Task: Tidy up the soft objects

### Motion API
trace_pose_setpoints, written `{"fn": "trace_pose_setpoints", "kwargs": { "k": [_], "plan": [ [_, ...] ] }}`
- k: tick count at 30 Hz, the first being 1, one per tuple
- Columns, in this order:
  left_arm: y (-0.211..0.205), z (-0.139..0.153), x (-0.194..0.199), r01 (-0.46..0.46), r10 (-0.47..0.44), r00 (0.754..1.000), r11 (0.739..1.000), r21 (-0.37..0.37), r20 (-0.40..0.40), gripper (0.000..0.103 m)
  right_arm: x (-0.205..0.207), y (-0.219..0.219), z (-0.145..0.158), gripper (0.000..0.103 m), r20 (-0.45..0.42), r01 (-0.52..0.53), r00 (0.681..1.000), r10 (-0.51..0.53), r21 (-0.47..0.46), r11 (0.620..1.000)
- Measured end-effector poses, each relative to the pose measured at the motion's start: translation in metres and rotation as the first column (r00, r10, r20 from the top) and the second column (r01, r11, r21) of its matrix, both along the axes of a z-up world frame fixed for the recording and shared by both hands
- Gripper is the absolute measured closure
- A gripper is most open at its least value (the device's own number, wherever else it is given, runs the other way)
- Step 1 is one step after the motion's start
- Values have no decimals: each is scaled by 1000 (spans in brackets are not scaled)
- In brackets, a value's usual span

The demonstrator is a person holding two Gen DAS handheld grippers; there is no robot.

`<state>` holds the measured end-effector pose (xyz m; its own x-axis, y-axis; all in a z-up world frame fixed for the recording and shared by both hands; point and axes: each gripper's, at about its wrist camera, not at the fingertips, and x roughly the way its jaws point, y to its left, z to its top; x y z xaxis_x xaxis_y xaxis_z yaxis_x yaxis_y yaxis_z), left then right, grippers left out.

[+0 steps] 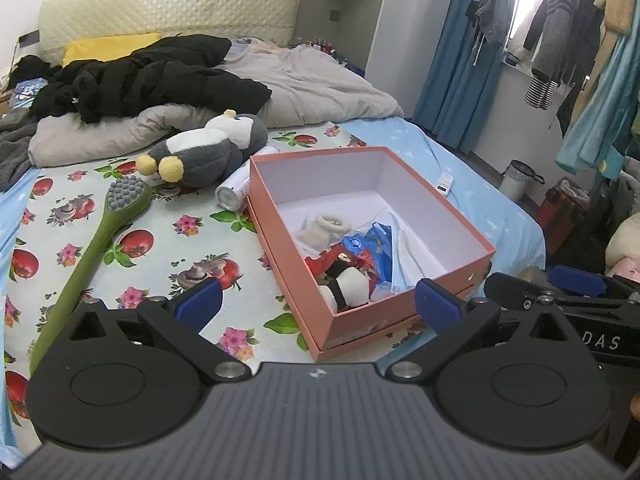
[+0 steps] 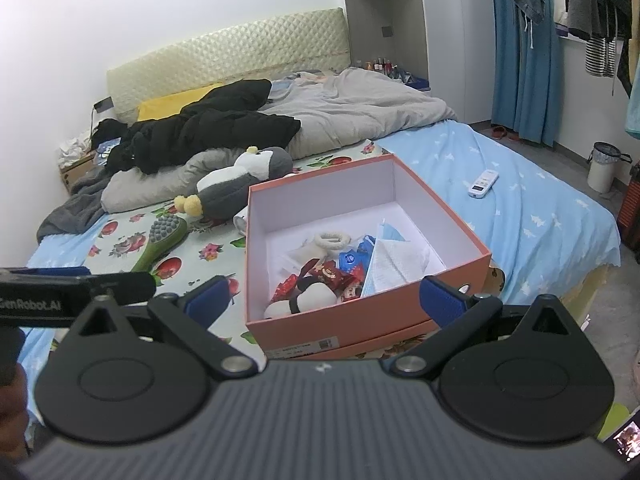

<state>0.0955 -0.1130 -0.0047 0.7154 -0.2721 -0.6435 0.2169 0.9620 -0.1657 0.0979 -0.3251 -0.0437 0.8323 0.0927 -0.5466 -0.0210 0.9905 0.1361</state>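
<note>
Presently: left gripper (image 1: 318, 300) spread fully wide, nothing between the blue pads (image 1: 202, 298), hovering over the near corner of the pink cardboard box (image 1: 460, 222). Right gripper (image 2: 326, 302) likewise at full spread, empty, poised over the box's near wall (image 2: 360, 322). Box seated in its own lid on the fruit-print bedsheet (image 1: 160, 236), open top.

Inside box, toward near corner: small black-and-white plush (image 2: 308, 300) lying against the near wall; red snack packets (image 2: 328, 274) just behind it; blue packet (image 2: 350, 258); face masks (image 2: 400, 260) along the right side; cream ring-shaped soft item (image 2: 330, 240) toward the back.

Outside box, on sheet: grey-and-white penguin plush (image 1: 208, 152) lying on its side just beyond the far left corner, apart from the grippers. White cylindrical can (image 1: 232, 194) between penguin and box, touching box wall. Green long-handled brush (image 1: 92, 248) left of box. White remote (image 2: 484, 184) on the blue sheet to the right.
</note>
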Motion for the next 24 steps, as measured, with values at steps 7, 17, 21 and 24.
{"fn": "trace_pose_setpoints", "kwargs": {
  "k": [7, 17, 21, 24],
  "plan": [
    [0, 0, -1, 3, -3, 1000, 1000, -7, 4, 0, 0, 2, 0, 0, -10, -8, 1000, 8, 10, 1000],
    [6, 1, -3, -18, 18, 1000, 1000, -16, 9, 0, 1, 0, 1, 0, -7, 1, 1000, -1, 11, 1000],
    [6, 2, -3, -18, 18, 1000, 1000, -16, 10, 0, 1, -1, 1, 0, -6, 1, 1000, -1, 10, 1000],
    [6, 2, -3, -20, 20, 1000, 1000, -14, 8, 0, 1, -1, 1, 0, -6, 1, 1000, -1, 11, 1000]
  ]
}}
